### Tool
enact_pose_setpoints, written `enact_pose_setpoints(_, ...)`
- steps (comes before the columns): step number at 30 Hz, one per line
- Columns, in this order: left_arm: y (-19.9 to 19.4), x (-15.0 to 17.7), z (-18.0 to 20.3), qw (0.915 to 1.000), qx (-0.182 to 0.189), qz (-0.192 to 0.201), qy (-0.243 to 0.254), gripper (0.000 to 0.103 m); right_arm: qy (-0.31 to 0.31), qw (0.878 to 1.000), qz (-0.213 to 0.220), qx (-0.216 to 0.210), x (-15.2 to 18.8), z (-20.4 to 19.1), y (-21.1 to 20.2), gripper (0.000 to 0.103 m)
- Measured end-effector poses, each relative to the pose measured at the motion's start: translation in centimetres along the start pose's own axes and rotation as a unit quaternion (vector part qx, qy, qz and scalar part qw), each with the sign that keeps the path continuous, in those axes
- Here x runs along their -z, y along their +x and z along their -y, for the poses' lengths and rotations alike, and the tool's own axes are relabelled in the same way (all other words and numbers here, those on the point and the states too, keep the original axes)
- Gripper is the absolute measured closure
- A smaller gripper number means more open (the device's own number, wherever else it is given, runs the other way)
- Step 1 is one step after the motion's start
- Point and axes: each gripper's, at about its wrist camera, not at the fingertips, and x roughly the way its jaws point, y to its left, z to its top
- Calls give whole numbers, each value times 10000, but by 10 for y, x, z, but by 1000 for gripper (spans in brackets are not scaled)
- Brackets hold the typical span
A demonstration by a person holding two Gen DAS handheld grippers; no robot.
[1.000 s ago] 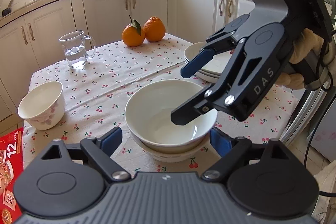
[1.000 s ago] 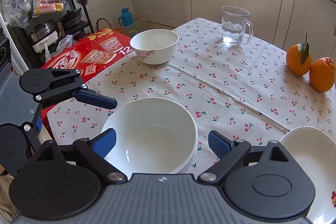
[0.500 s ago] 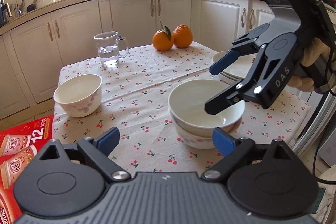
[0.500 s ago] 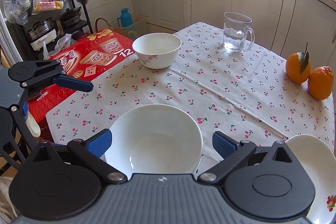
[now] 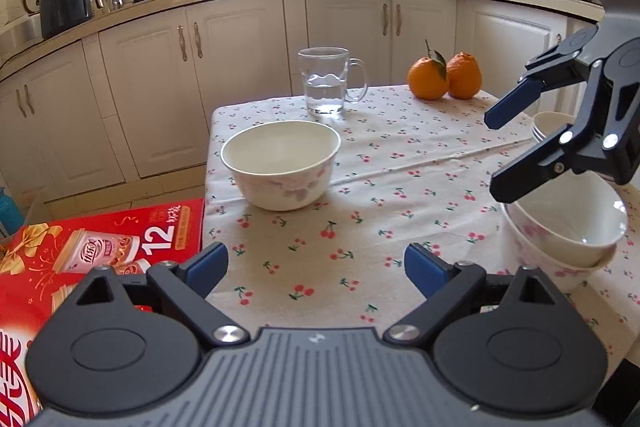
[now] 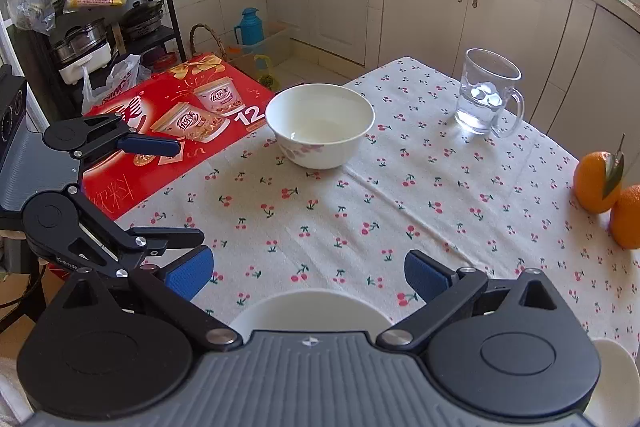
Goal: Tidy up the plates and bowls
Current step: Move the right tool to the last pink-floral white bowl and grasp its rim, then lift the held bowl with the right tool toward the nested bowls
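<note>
**Both grippers hanging open over the cherry-print desk**

Left wrist view: the left gripper [image 5: 316,265] is holding its blue-padded fingers [image 5: 208,263] wide apart with nothing between them, hovering over the near part of the desk [image 5: 400,187], which is wearing a cherry-patterned cloth. A single white floral bowl [image 5: 281,163] is sitting ahead of the fingers, toward the desk's left edge. Far behind it a glass mug [image 5: 328,81] with water is standing, and two oranges [image 5: 444,77] are touching each other at the far right. At the right, two nested bowls [image 5: 568,239] are resting near the desk's near-right corner, one inside the other. The right gripper [image 5: 496,151] is hanging just above them, fingers spread and gripping nothing. Behind it a stack of plates [image 5: 548,125] is partly showing. A red carton [image 5: 96,251] is lying off the desk at the left.

Right wrist view: the right gripper [image 6: 308,273] is showing open fingers [image 6: 426,273], empty, with the rim of the nested bowls [image 6: 312,311] peeking just beneath its body. The single bowl [image 6: 320,125] is standing well ahead at the desk's [image 6: 400,207] far-left edge, the mug [image 6: 486,97] far right of it, the oranges [image 6: 608,195] at the right edge. The left gripper [image 6: 176,191] is reaching in from the left, fingers apart, beside the red carton [image 6: 176,123].
</note>
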Motion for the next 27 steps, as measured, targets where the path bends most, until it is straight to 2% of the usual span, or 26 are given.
enact_pose_setpoints(4, 17, -9, -8, 9998, -163, 101, 73, 8, -77, 9999, -74, -30, -23, 5, 22, 0)
enact_pose_setpoints(11, 50, -24, -23, 9995, -244, 181, -77, 8, -171, 9996, -161, -160, -66, 19, 56, 0)
enact_pose_setpoints(21, 83, -30, -29, 9992, -130, 145, -346, 9, -189, 9987, -274, -393, -110, 45, 108, 1)
enact_pose_setpoints(27, 92, -31, -29, 9993, -15, 110, -361, 10, -55, 9974, -351, -620, -121, 59, 131, 10)
